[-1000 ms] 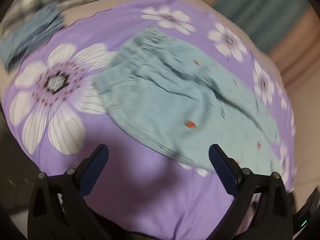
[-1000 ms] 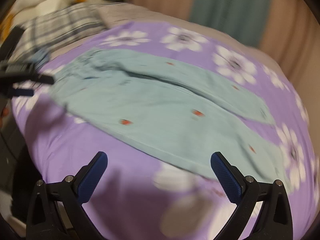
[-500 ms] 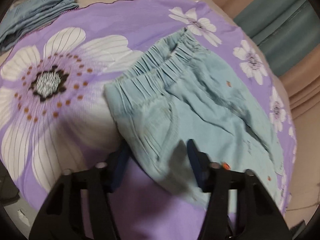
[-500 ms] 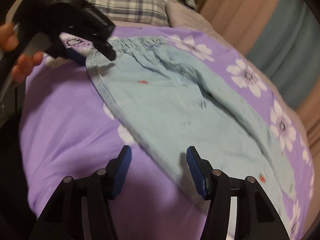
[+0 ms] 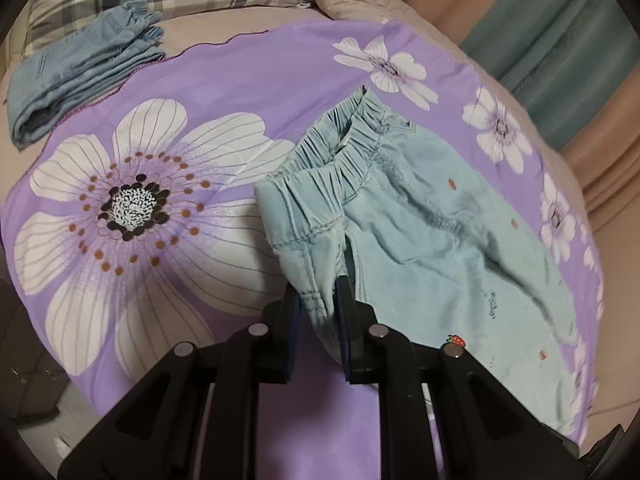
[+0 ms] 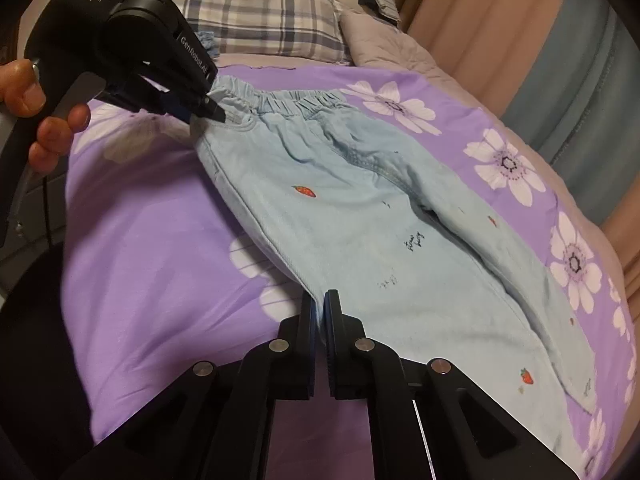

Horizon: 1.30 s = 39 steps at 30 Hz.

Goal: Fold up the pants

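**Both grippers take the near edge of the pants**

While the pale blue denim pants with small strawberry motifs point(image 6: 360, 216) lie spread flat on the purple bedspread printed with white flowers point(image 6: 152, 240), both tools have taken hold along the near side seam. The left gripper point(image 5: 318, 300) is closing, and a bunched fold just below the elastic waistband point(image 5: 336, 160) already sits pinched between its blue pads. Further down the leg, the right gripper point(image 6: 319, 312) has its jaws pressed nearly together on the thin edge of the cloth. Judging by this, the grasp for a first lengthwise fold is in hand; the next move likely calls for lifting both hands together and carrying the near leg over the far one, keeping the seam taut so the edges line up. A second ago both sets of jaws stood wide apart above the cloth, well short of it; since then they have come in and clamped
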### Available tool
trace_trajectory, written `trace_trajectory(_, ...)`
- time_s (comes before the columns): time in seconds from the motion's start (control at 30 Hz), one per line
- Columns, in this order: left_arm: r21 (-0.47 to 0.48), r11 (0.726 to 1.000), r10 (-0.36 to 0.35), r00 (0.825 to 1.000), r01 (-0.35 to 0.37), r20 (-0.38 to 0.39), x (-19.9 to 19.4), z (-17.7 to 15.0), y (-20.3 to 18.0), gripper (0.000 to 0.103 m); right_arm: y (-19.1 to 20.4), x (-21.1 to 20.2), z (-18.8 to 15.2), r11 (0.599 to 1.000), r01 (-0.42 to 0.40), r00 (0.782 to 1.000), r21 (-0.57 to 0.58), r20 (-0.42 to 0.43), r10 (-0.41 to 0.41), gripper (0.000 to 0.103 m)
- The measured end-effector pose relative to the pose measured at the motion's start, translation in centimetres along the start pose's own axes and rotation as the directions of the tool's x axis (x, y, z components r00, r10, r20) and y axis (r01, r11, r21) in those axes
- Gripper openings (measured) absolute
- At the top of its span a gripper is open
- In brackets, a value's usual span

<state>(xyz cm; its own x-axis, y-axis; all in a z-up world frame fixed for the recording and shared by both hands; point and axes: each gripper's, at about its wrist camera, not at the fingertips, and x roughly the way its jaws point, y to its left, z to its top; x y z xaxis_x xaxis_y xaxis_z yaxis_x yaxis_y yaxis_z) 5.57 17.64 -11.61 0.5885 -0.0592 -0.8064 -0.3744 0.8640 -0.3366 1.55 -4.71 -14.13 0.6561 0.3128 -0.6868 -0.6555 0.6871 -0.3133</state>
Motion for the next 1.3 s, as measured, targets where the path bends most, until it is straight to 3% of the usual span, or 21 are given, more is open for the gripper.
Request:
trace_trajectory(0.17,0.095,0.992,0.090,0.995,-0.086,-0.035,0.0,-1.0,0.2,0.029,-0.7,1.4,-0.4,0.997,-0.049,0.996,0.066,-0.072,0.053,0.010)
trace_trajectory(0.33,0.206,0.970,0.121,0.990,-0.133,0.072,-3.2,-1.6,-0.3,0.046,-3.4,-0.9,-0.2,0.954,-0.200,0.977,0.222,-0.032,0.212,0.037)
trace_trajectory(0.4,0.239,0.964,0.090,0.989,-0.116,0.115,-4.0,-1.4,-1.7,0.057,-4.9,-1.4,0.1,0.923,-0.238,0.969,0.302,0.016,0.245,0.040)
trace_trajectory(0.5,0.311,0.947,0.037,0.991,-0.075,0.125,-3.8,-1.4,-4.5,0.062,-6.5,-0.4,0.7,0.899,-0.205,0.977,0.386,0.023,0.213,0.040)
trace_trajectory(0.6,0.420,0.906,0.006,0.994,-0.052,0.110,-2.1,-2.4,-7.4,0.062,-7.6,1.5,0.7,0.886,-0.124,0.989,0.447,-0.017,0.147,0.040)
trace_trajectory(0.67,0.496,0.867,0.021,0.998,-0.049,0.063,0.2,-3.8,-8.9,0.062,-7.8,2.3,0.0,0.872,-0.111,0.988,0.477,-0.042,0.149,0.040)
trace_trajectory(0.77,0.552,0.830,0.099,0.995,-0.072,-0.020,3.1,-6.1,-8.7,0.062,-7.2,3.6,-2.0,0.873,-0.075,0.981,0.481,-0.123,0.152,0.040)
trace_trajectory(0.9,0.602,0.797,0.066,0.998,-0.050,-0.005,1.9,-7.4,-7.9,0.062,-6.7,1.6,-4.0,0.891,-0.111,0.979,0.441,-0.104,0.174,0.040)
trace_trajectory(0.97,0.590,0.807,0.026,0.999,0.000,-0.036,0.8,-6.7,-7.1,0.062,-7.6,1.2,-4.4,0.884,-0.156,0.967,0.440,-0.114,0.227,0.041)
trace_trajectory(1.03,0.539,0.840,-0.028,0.998,0.056,-0.059,-0.2,-5.3,-6.2,0.062,-8.7,0.8,-4.6,0.880,-0.174,0.957,0.443,-0.133,0.256,0.041)
trace_trajectory(1.13,0.468,0.882,-0.061,0.998,0.055,-0.001,-1.4,-1.7,-5.6,0.063,-10.7,-0.7,-4.2,0.859,-0.216,0.959,0.465,-0.064,0.276,0.042)
trace_trajectory(1.23,0.393,0.918,-0.072,0.995,0.041,0.064,-1.2,2.4,-5.3,0.068,-13.2,-1.2,-2.4,0.834,-0.253,0.962,0.491,0.036,0.271,0.052)
trace_trajectory(1.3,0.351,0.936,-0.075,0.993,0.039,0.088,-0.6,5.1,-4.9,0.068,-15.0,-0.6,-0.9,0.825,-0.254,0.965,0.505,0.077,0.250,0.053)
